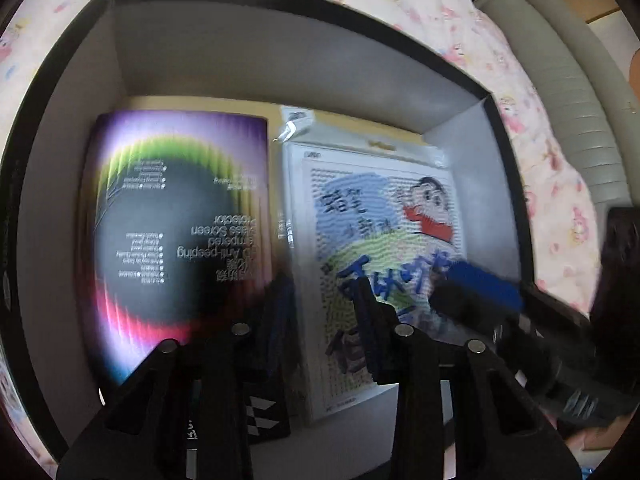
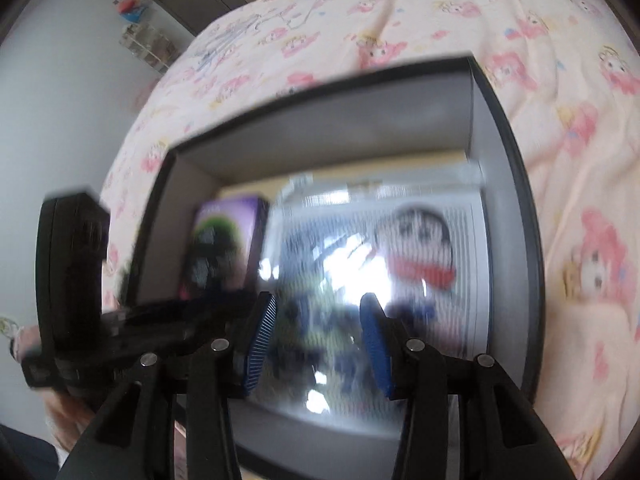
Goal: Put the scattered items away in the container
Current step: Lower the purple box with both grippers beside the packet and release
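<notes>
A black box with grey inner walls (image 1: 256, 60) sits on a pink patterned bedspread. Inside lie a screen protector package (image 1: 180, 216) with a rainbow ring at left and a clear cartoon-print package (image 1: 376, 224) at right. My left gripper (image 1: 324, 300) hovers over the box, open and empty, its fingers above the gap between the two packages. My right gripper (image 2: 316, 332) is open and empty above the cartoon package (image 2: 416, 256), with the box wall (image 2: 344, 128) and the screen protector package (image 2: 224, 240) beyond. The right gripper's blue-padded finger (image 1: 480, 284) shows at right in the left wrist view.
The pink cartoon bedspread (image 2: 400, 12) surrounds the box. A beige ribbed cushion (image 1: 568, 92) lies at the far right. A white wall and a small shelf with items (image 2: 144, 40) stand at the far left. The left gripper body (image 2: 72, 280) sits left of the box.
</notes>
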Available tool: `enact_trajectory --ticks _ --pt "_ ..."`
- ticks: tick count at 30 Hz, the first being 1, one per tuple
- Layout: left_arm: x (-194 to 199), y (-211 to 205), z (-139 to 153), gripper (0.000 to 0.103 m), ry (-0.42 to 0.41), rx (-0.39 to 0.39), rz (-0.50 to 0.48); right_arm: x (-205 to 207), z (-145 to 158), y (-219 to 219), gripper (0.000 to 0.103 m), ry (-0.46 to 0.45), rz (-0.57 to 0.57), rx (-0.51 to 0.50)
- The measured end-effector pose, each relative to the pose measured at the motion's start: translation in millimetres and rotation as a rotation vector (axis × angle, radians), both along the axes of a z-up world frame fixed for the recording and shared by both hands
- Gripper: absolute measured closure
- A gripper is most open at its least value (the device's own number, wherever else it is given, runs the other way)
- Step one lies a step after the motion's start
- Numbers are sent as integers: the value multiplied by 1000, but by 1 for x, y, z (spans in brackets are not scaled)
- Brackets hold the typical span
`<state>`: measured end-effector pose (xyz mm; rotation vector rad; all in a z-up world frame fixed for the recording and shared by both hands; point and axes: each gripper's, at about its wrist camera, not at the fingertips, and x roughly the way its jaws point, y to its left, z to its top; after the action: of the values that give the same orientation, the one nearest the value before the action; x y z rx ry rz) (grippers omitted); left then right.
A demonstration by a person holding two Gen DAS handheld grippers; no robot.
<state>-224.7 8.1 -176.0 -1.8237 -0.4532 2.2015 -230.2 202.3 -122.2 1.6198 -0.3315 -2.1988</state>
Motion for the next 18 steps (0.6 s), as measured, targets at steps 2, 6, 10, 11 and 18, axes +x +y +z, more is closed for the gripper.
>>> enact_trajectory --ticks 2,6,10,11,18 --pt "-1 -3 0 86 -2 -16 35 6 -3 -1 63 1 -3 33" --pt "0 -1 2 83 -15 0 48 6 -2 2 63 -7 -31 40" --pt "4 9 4 75 -15 -10 13 5 -5 -1 63 8 -27 57" --pt "3 10 1 75 -28 -5 15 3 -7 -1 63 -2 -19 50" --pt "-9 25 -5 66 -47 8 11 2 -23 -4 64 -46 -4 77"
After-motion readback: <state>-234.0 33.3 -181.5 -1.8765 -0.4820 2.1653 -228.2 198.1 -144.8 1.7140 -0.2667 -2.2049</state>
